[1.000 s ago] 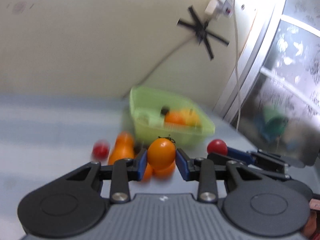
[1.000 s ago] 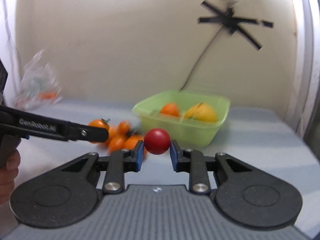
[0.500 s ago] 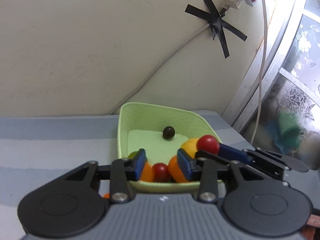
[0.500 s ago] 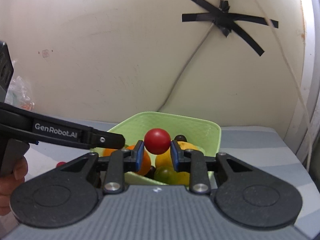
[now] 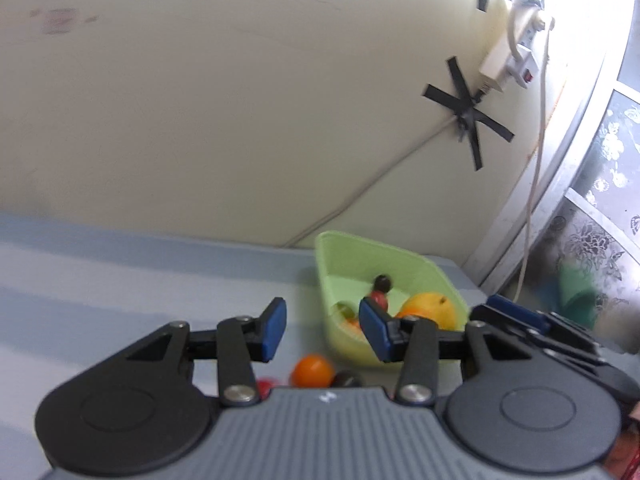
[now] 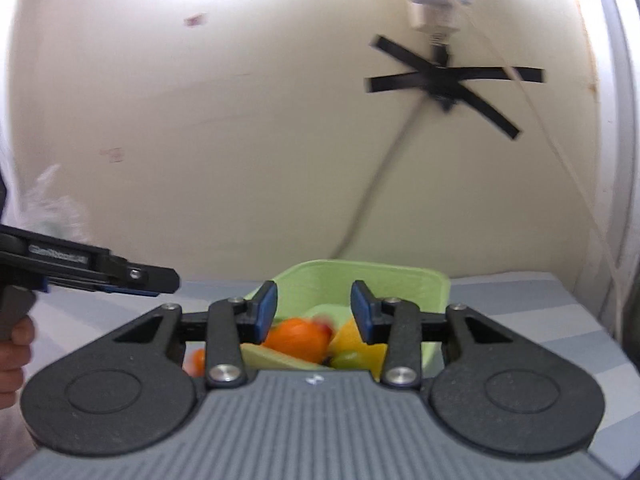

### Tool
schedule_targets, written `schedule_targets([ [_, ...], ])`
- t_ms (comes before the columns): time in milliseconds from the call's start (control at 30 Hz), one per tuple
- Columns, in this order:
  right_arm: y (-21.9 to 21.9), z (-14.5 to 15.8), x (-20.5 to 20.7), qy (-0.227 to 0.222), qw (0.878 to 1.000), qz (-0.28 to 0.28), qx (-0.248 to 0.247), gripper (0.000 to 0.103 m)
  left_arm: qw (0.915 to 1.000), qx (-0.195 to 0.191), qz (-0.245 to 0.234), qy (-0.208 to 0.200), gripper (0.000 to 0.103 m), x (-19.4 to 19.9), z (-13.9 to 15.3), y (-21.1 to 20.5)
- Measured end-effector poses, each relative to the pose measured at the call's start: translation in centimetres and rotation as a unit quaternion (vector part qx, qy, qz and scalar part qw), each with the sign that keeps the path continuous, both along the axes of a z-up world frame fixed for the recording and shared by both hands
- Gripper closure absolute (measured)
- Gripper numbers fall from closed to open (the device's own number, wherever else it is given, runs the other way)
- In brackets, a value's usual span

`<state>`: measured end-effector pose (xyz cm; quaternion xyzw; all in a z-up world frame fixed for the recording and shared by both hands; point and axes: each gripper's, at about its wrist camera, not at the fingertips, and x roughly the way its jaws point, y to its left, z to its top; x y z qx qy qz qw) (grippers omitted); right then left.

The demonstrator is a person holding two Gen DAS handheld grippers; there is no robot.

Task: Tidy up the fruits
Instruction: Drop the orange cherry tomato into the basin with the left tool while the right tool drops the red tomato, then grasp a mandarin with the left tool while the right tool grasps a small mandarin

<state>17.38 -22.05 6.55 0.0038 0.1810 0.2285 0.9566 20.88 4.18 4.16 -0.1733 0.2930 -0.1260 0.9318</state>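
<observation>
A light green tub (image 5: 400, 264) (image 6: 400, 280) stands on the striped cloth by the wall. It holds a yellow-orange fruit (image 5: 430, 310), an orange fruit (image 6: 296, 338), a small red fruit (image 5: 379, 298) and a dark one (image 5: 382, 281). My left gripper (image 5: 322, 330) is open and empty, left of the tub and above the cloth. My right gripper (image 6: 314, 312) is open and empty, over the tub's near side. An orange fruit (image 5: 313, 370), a dark fruit (image 5: 347, 378) and a red one (image 5: 266, 384) lie on the cloth under my left gripper.
The wall behind carries a taped cable (image 6: 440, 76) and a power strip (image 5: 508, 60). A window frame (image 5: 568, 184) stands at the right. A clear bag (image 6: 52, 208) lies at the far left. The left gripper's body (image 6: 92, 268) shows in the right wrist view.
The right gripper has opened and the red fruit it held has left it, now blurred in the tub. The left gripper, empty since half a second ago, has pulled back left.
</observation>
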Motion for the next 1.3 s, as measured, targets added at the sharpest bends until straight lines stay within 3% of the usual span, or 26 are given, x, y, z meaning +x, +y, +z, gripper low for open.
schedule_targets([
  [233,4.7,-2.0,-4.2,0.016,0.992,0.104,-0.075,0.06,0.9992,-0.024,0.001,0.032,0.062,-2.7,-1.8,1.3],
  [333,6.9,-3.4,-5.4,0.001,0.984,0.12,-0.134,0.06,0.9992,-0.006,-0.012,0.037,0.062,-2.6,-2.2,0.1],
  [667,9.7,-5.0,-4.4,-0.023,0.967,0.129,-0.22,0.067,0.9964,0.068,-0.038,0.033,0.064,-1.6,-3.5,-3.1],
  [767,10.1,-5.9,-3.9,-0.021,0.962,0.124,-0.243,0.073,0.9946,0.094,-0.034,0.026,0.065,-1.4,-3.8,-3.7],
  [833,10.3,-6.5,-4.0,-0.035,0.957,0.121,-0.262,0.073,0.9933,0.108,-0.035,0.021,0.072,-1.5,-3.9,-4.0],
  [1033,10.4,-7.4,-4.7,-0.067,0.94,0.115,-0.315,0.074,0.99,0.135,-0.041,0.009,0.074,-2.8,-3.9,-4.5],
  [1200,9.3,-7.3,-5.3,-0.071,0.941,0.111,-0.311,0.075,0.9926,0.113,-0.043,0.012,0.077,-5.3,-3.5,-3.3],
  [1300,8.6,-6.7,-6.1,-0.061,0.949,0.123,-0.284,0.075,0.9946,0.095,-0.04,0.01,0.089,-6.9,-3.0,-2.3],
])
